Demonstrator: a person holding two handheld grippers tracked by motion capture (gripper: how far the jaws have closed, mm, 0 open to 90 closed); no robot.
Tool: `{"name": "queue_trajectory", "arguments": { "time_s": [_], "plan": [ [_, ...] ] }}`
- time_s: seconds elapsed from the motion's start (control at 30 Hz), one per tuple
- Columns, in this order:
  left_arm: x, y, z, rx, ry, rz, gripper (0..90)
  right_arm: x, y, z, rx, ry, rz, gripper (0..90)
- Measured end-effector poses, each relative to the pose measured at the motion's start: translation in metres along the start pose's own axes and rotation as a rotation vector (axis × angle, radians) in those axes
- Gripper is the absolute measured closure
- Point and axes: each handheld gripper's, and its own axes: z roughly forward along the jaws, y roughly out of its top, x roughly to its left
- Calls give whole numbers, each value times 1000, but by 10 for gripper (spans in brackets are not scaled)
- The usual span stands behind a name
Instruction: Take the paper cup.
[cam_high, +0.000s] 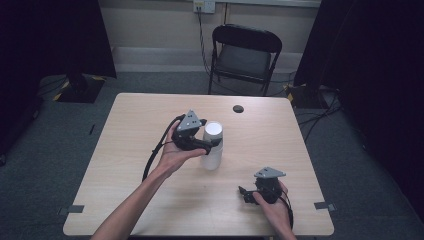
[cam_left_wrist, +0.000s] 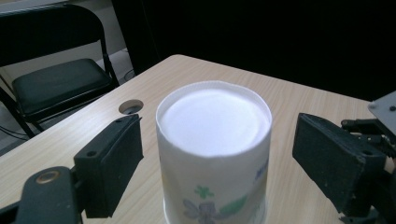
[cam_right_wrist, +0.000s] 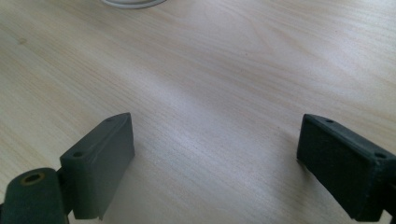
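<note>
A white paper cup (cam_high: 212, 159) with a flower print stands upside down near the middle of the wooden table (cam_high: 150, 115). My left gripper (cam_high: 210, 144) is open around it. In the left gripper view the cup (cam_left_wrist: 212, 116) sits between the two black jaws of that gripper (cam_left_wrist: 217, 158), with a gap on each side. My right gripper (cam_high: 245, 194) is held low near the table's front right, open, pointing left. In the right gripper view its jaws (cam_right_wrist: 215, 154) stand wide apart over bare wood, with the cup's rim (cam_right_wrist: 133, 2) at the top edge.
A round cable hole (cam_high: 238, 108) lies in the table behind the cup, also seen as a hole (cam_left_wrist: 130, 107) in the left gripper view. A black folding chair (cam_high: 245, 52) stands beyond the far edge. Cables run on the floor.
</note>
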Motion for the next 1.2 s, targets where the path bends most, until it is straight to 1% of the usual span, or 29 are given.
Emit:
{"name": "queue_trajectory", "arguments": {
  "time_s": [0.03, 0.07, 0.17, 0.2, 0.27, 0.3, 0.37, 0.47, 0.53, 0.6, 0.63, 0.7, 0.73, 0.8, 0.9, 1.0, 1.03, 1.07, 1.13, 1.2],
  "plan": [
    [0, 1, 2, -3, 0, -3, 167, 0, 0, 0, 0, 0, 0, 105],
    [0, 2, 3, -7, 2, 2, 166, 0, 0, 0, 0, 0, 0, 105],
    [-2, 2, 10, 6, 10, 13, 158, 0, 0, 0, 0, 0, 0, 105],
    [-3, 2, 11, 2, 11, 18, 161, 0, 0, 0, 0, 0, 0, 105],
    [-4, 1, 13, 13, 21, 25, 173, 0, 0, 0, 0, 0, 0, 105],
    [-3, 1, 13, 12, 21, 26, 175, 0, 0, 0, 0, 0, 0, 105],
    [-2, 1, 13, 2, 10, 5, 201, 0, 0, 0, 0, 0, 0, 105],
    [-1, 0, 14, 7, 15, 12, 214, 0, 0, 0, 0, 0, 0, 105],
    [0, -1, 15, 15, 11, 3, 217, 0, 0, 0, 0, 0, 0, 105],
    [1, -1, 16, 9, 5, -2, 223, 0, 0, 0, 0, 0, 0, 105],
    [0, -2, 16, 15, 2, 5, 235, 0, 0, 0, 0, 0, 0, 105],
    [0, -2, 17, 21, 9, 23, 242, 0, 0, 0, 0, 0, 0, 105],
    [-1, -3, 18, 26, 1, 29, 241, 0, 0, 0, 0, 0, 0, 105],
    [-2, -3, 20, 33, 1, 35, 241, 0, 0, 0, 0, 0, 0, 105],
    [-1, -4, 20, 37, 5, 27, 244, 0, 0, 0, 0, 0, 0, 105],
    [1, -4, 18, 29, 10, 19, 267, 0, 0, 0, 0, 0, 0, 105],
    [1, -4, 18, 33, 8, 19, 281, 0, 0, 0, 0, 0, 0, 105],
    [2, -5, 18, 47, 10, 27, 290, 0, 0, 0, 0, 0, 0, 105],
    [1, -4, 17, 47, 14, 38, 290, 0, 0, 0, 0, 0, 0, 105],
    [1, -4, 18, 45, 4, 27, 310, 0, 0, 0, 0, 0, 0, 105]
  ]
}}
